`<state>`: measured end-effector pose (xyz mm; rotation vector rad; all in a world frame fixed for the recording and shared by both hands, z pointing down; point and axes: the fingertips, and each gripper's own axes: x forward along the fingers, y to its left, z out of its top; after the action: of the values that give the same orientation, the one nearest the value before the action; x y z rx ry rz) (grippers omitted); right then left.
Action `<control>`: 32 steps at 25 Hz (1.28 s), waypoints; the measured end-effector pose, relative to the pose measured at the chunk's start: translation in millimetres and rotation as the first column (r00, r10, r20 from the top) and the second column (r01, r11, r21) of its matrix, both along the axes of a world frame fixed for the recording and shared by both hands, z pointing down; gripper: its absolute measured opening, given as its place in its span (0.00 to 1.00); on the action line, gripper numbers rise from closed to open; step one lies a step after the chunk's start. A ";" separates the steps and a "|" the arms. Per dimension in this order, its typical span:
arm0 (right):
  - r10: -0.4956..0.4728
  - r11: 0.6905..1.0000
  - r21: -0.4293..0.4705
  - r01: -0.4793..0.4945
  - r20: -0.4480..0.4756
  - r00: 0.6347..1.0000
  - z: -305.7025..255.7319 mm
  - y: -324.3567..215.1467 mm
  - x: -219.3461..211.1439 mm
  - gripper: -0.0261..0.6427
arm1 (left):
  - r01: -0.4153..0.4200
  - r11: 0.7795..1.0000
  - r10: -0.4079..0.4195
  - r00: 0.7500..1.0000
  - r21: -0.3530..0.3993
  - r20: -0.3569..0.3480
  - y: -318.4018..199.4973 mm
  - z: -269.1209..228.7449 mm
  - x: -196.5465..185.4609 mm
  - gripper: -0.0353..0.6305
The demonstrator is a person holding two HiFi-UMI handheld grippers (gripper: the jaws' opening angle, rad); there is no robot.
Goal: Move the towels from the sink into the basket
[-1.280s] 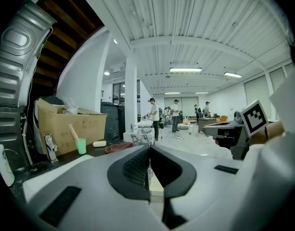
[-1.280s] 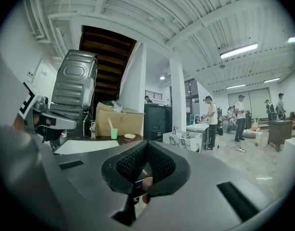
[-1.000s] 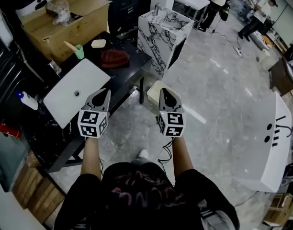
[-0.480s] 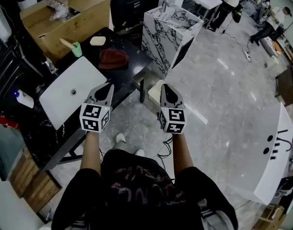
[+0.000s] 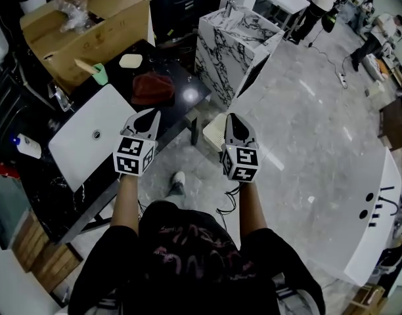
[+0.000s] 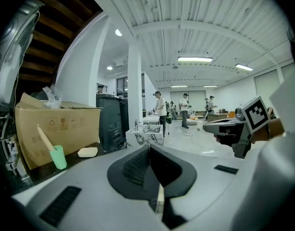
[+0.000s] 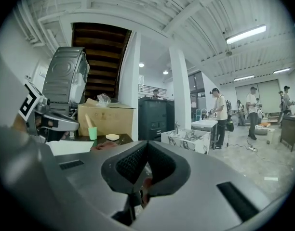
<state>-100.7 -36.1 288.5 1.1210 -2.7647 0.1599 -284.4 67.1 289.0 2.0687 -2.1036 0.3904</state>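
A dark red towel lies crumpled on the black table, beyond the white sink, whose basin looks bare around the drain. The towel also shows low in the right gripper view. My left gripper is held above the sink's near right corner, shut with nothing in it. My right gripper hangs over the floor beside the table, also shut and empty. A pale basket-like container stands on the floor by the table leg, partly hidden by the right gripper.
A marble-patterned block stands right of the table. A cardboard box, a green cup with a brush and a soap bar sit at the back. A tap and a bottle flank the sink. People stand far off.
Both grippers have moved forward together toward the table, jaws staying shut. The sink and towel now lie nearer in the head view.
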 end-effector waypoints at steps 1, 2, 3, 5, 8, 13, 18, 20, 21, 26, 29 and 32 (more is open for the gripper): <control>0.004 1.000 0.001 -0.004 -0.005 1.000 1.1 -8.2 -3.7 0.06 | -0.003 1.000 0.003 1.000 -0.004 -0.001 -8.1 2.2 -4.7 0.08; 0.006 1.000 0.002 -0.006 -0.012 1.000 2.1 -15.8 -7.9 0.06 | -0.005 1.000 0.005 1.000 -0.008 -0.005 -16.0 4.5 -9.8 0.08; 0.008 1.000 0.002 -0.008 -0.018 1.000 3.0 -22.8 -12.3 0.06 | -0.008 1.000 0.007 1.000 -0.014 -0.011 -23.7 7.0 -14.8 0.08; 0.015 1.000 -0.005 -0.015 -0.025 1.000 5.5 -36.4 -19.4 0.06 | -0.017 0.999 0.017 1.000 -0.031 -0.016 -38.8 13.9 -22.5 0.08; 0.034 0.999 -0.026 -0.035 -0.031 0.999 11.9 -56.7 -29.7 0.06 | -0.044 0.996 0.044 0.999 -0.076 -0.009 -61.6 28.8 -32.6 0.08; 0.052 0.997 -0.050 -0.055 -0.049 0.997 23.3 -88.3 -48.5 0.06 | -0.078 0.981 0.077 0.997 -0.175 -0.015 -98.6 58.3 -50.3 0.22; 0.085 0.993 -0.076 -0.089 -0.065 0.994 38.7 -117.0 -55.3 0.06 | -0.104 0.958 0.111 0.994 -0.267 0.008 -131.5 90.6 -59.0 0.42; 0.097 0.991 -0.081 -0.103 -0.075 0.992 45.1 -125.0 -56.4 0.06 | -0.108 0.949 0.119 0.993 -0.297 0.018 -142.0 101.3 -61.5 0.47; 0.102 0.990 -0.084 -0.109 -0.081 0.991 48.0 -128.4 -56.1 0.06 | -0.110 0.944 0.122 0.992 -0.311 0.018 -146.9 107.1 -63.0 0.48; 0.149 0.982 -0.102 -0.160 -0.107 0.983 60.5 -144.8 -46.0 0.06 | -0.126 0.914 0.148 0.989 -0.387 0.027 -166.1 134.0 -67.1 0.49; 0.174 0.976 -0.110 -0.187 -0.115 0.978 64.3 -151.6 -39.8 0.06 | -0.127 0.901 0.159 0.986 -0.414 0.044 -173.9 146.5 -70.3 0.48; 0.193 0.972 -0.109 -0.206 -0.122 0.974 65.6 -155.7 -36.2 0.06 | -0.114 0.897 0.144 0.989 -0.428 0.039 -174.6 149.0 -76.4 0.37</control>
<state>-136.9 -191.8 354.0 1.3317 -2.5058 0.2757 -360.8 -107.5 438.0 1.9544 -1.7186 0.8676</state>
